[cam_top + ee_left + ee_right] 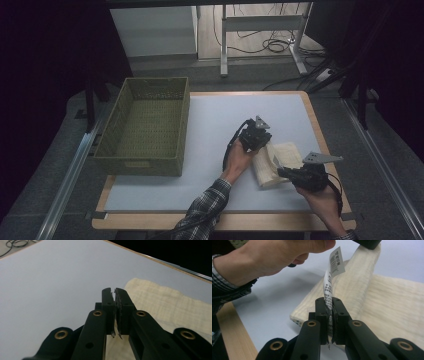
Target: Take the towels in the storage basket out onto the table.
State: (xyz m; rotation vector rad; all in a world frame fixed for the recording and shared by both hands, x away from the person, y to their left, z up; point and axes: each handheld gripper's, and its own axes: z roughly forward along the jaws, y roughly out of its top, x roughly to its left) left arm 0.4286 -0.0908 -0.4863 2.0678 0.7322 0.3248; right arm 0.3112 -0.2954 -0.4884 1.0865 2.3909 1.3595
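A folded cream cloth (286,154) lies on the right part of the pale blue mat (215,115). My right gripper (281,171) comes at it from the right and is shut on a white printed label (332,275) that stands up from the cloth (387,302). The left gripper (260,140) hovers at the cloth's left end, held by a hand (274,257) in a checked sleeve. In the left gripper view its jaws (115,291) are pressed together with nothing showing between them, and the cloth (162,302) lies to their right. A raised fold of cloth runs up toward that gripper.
An olive woven basket (145,125) with nothing in it stands at the table's left side. The wooden table edge (320,140) runs just right of the cloth. Desk legs and cables (272,45) lie on the floor beyond the table.
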